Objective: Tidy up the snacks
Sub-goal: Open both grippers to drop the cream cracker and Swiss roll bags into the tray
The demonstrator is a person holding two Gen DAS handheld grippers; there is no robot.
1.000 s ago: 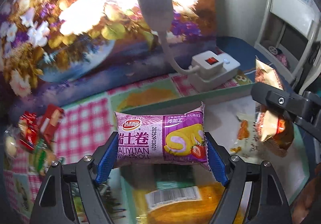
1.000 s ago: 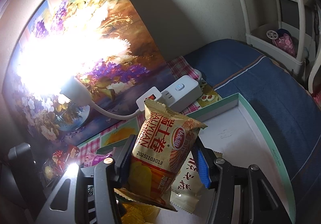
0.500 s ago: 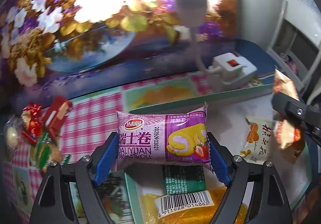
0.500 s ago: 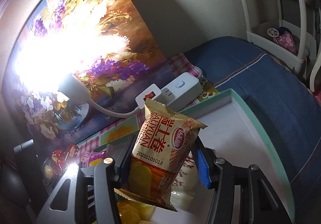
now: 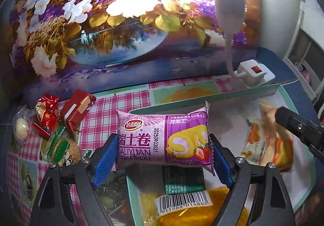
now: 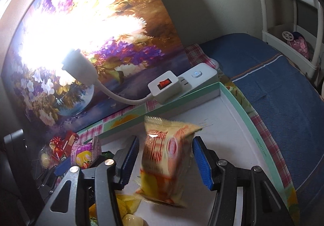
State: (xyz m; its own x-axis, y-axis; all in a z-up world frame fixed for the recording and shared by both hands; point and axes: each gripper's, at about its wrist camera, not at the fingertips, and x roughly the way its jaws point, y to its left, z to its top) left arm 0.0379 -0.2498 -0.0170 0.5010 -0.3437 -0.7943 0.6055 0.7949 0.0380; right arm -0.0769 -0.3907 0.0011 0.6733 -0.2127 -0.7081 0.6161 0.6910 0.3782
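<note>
tray [image 6: 239, 104] right half bare, power strip [image 6: 182, 82] behind its rim

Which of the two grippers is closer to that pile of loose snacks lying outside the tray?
Left. The left gripper is beside the loose snack pile on the checked cloth; the right gripper is farther off, over the white green-rimmed tray.

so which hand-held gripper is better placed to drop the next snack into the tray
Left. The left hand-held gripper holds the purple swiss roll packet over the green-rimmed white tray; the right hand-held gripper is open, its yellow packet blurred, apparently released.
</note>
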